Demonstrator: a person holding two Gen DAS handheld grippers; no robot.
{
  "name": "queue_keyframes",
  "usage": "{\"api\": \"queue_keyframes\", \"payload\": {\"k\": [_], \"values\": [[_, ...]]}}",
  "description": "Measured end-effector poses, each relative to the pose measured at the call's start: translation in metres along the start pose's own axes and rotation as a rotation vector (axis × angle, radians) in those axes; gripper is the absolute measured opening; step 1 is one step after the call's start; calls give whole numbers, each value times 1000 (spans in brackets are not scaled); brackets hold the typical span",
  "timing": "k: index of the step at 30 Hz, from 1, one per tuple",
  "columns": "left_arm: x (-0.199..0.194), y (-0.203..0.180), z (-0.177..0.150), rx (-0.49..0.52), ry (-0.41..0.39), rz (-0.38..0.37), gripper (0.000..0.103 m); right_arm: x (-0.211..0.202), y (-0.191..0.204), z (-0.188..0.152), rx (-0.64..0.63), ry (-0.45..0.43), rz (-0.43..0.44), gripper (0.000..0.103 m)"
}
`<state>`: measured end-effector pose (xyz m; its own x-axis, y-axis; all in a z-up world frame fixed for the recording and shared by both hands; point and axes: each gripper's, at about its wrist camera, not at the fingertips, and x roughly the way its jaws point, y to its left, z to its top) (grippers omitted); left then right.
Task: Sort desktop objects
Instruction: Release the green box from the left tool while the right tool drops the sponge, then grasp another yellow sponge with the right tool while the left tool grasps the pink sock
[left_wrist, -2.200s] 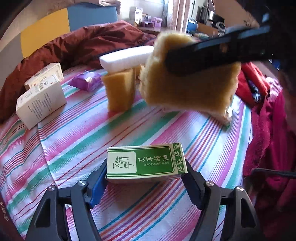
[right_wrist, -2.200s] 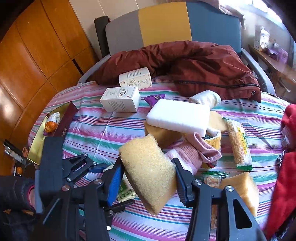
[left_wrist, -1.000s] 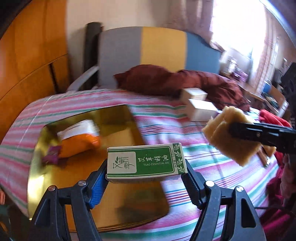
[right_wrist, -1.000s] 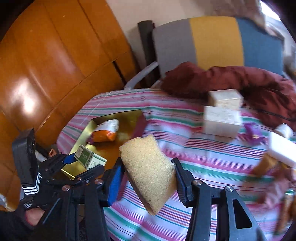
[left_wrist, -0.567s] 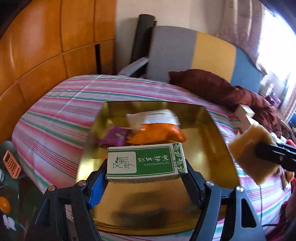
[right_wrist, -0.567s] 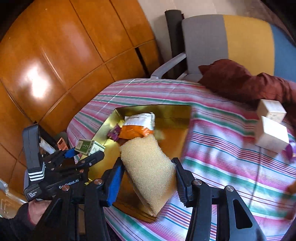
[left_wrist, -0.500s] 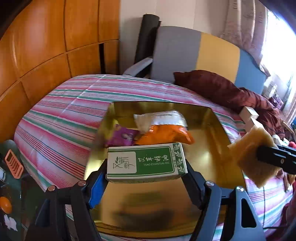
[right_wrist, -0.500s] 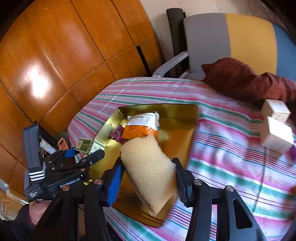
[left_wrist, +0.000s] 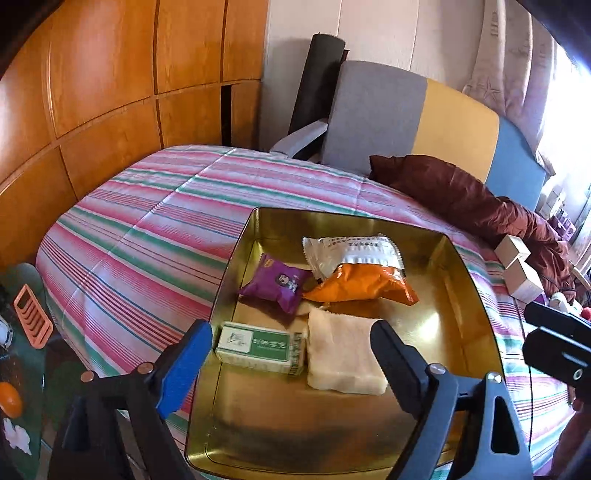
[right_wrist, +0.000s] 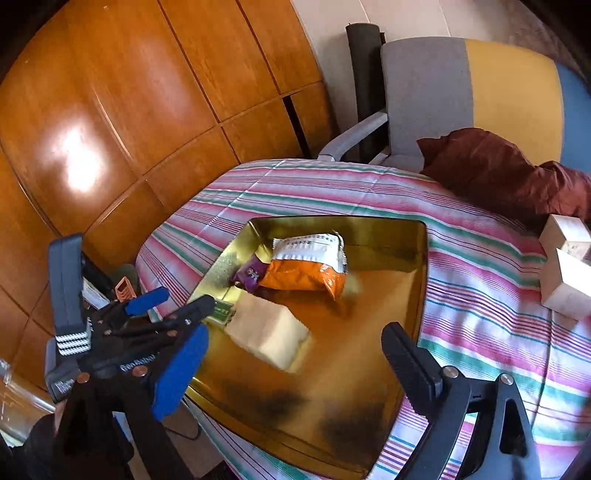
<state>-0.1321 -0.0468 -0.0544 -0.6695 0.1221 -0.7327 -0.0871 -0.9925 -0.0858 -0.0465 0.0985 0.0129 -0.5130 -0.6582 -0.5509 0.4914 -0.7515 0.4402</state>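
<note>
Now both grippers are seen spread wide with nothing held — the left gripper (left_wrist: 290, 345) and the right gripper (right_wrist: 295, 347) are poised over the gold tray (left_wrist: 476, 295). Near the tray's left edge the green box (left_wrist: 258, 346) is laid flat, touching the yellow sponge (left_wrist: 343, 354) beside it — the purple packet (left_wrist: 275, 282) and orange snack bag (left_wrist: 364, 284) are found toward the far edge.
</note>
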Motion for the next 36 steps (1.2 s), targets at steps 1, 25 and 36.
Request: {"api": "queue_keyframes", "payload": {"k": [1, 25, 36], "values": [[-2, -3, 0, 9, -6, -7, 89, -2, -2, -2, 3, -1, -6, 96], [-31, -147, -17, 253, 8, -308, 84, -97, -93, -46, 111, -106, -285, 96], [-42, -240, -31, 423, 18, -466, 79, -196, -205, -82, 380, -142, -498, 95]]}}
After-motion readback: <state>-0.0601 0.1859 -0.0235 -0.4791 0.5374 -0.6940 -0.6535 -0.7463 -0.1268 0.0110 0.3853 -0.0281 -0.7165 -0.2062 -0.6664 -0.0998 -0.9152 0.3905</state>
